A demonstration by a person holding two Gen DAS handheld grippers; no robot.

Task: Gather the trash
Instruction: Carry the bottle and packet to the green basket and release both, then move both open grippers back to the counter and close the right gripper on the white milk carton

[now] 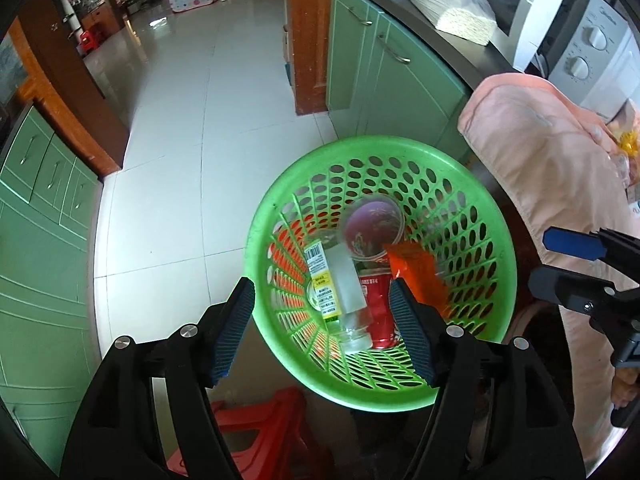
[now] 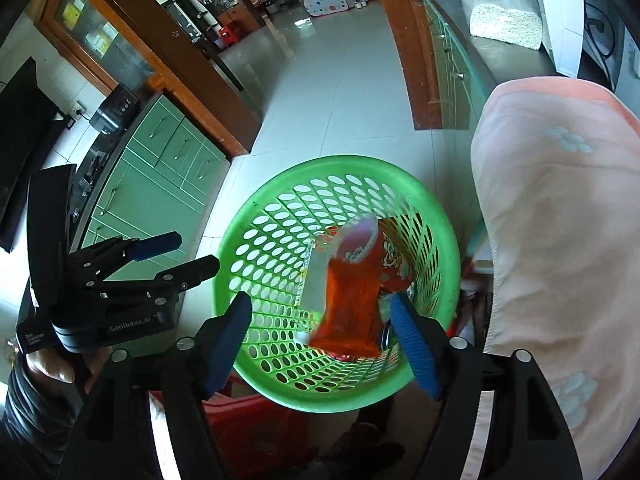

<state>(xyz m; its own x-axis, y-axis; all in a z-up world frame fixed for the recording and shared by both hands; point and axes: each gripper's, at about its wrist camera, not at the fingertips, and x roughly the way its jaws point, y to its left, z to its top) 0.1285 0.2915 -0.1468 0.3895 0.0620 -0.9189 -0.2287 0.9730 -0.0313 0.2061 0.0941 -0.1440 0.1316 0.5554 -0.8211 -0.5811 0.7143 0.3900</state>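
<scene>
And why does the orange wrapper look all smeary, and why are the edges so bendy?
Right wrist view: the orange wrapper is blurred, likely mid-fall into the green basket. Left wrist view: the wrapper looks sharper, and the bottle and red can are crisp. Both views: the fisheye lens curves the floor tiles and cabinets and darkens the corners.

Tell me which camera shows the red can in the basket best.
The left wrist view: the red can lies nearly unobstructed inside the green basket. The right wrist view shows almost none of it; the orange wrapper covers that spot.
</scene>
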